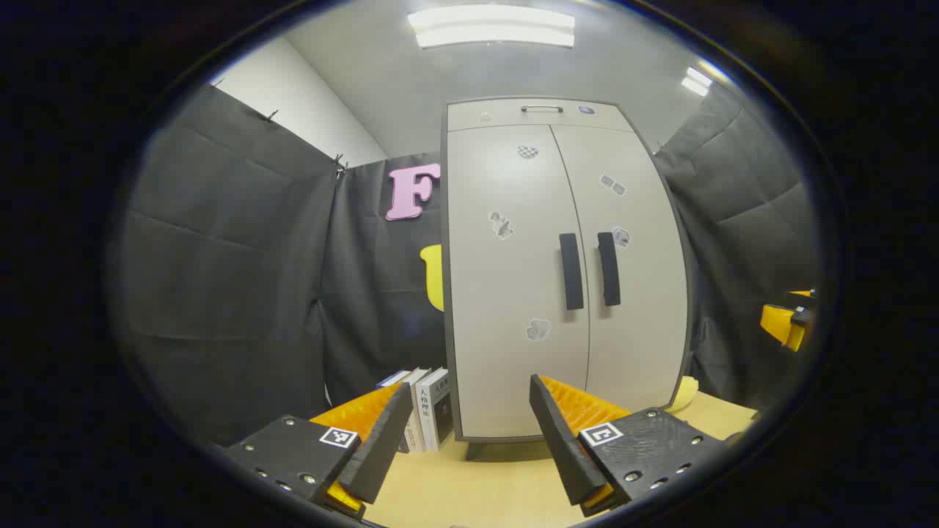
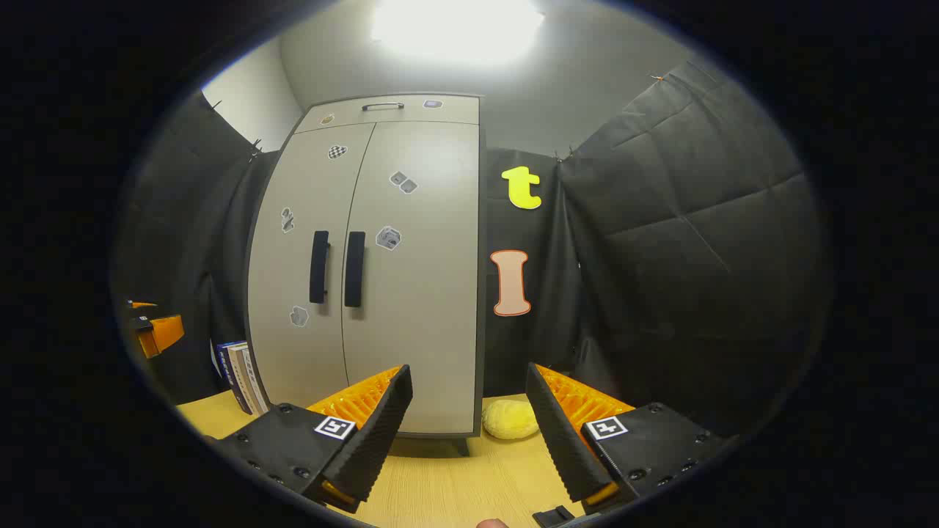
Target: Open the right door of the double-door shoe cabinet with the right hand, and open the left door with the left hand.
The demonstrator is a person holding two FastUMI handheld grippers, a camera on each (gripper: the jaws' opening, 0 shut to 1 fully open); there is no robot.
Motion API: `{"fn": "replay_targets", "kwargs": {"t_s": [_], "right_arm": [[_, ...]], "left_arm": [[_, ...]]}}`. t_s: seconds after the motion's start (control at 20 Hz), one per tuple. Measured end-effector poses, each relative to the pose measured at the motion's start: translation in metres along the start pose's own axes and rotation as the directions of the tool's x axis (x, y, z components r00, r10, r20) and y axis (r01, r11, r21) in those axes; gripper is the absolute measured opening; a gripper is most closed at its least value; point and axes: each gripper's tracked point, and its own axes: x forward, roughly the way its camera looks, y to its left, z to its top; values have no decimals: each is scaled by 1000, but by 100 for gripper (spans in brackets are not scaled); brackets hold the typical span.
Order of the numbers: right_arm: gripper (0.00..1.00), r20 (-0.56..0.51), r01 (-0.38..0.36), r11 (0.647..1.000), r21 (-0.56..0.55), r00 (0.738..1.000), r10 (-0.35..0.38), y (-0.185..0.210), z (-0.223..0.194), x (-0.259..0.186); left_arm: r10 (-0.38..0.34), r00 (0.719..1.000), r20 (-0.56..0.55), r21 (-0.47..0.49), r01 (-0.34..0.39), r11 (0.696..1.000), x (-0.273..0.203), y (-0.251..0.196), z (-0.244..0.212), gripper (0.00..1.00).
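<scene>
The cabinet (image 1: 513, 293) is seen standing upright on a wooden tabletop, raised on short feet. It is pale grey with a darker edge. Both doors are shut, and a thin seam is left between them. The left door (image 1: 506, 279) and the right door (image 1: 634, 293) are each fitted with a dark vertical handle (image 1: 571, 271) beside the seam. Small stickers are scattered over both doors. A narrow drawer (image 1: 539, 114) with a metal pull is set above them.

bright ceiling lights (image 1: 491, 27), blown-out glare in right gripper view; fisheye bending at edges; sharp focus.
</scene>
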Motion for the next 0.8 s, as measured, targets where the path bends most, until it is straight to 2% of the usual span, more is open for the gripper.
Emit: {"fn": "replay_targets", "kwargs": {"t_s": [0.8], "right_arm": [[98, -7, -25, 1000, 2, 1000, 25, 9, 0, 3]], "left_arm": [[-5, 1000, 11, 25, 5, 1000, 0, -4, 5, 94]]}}
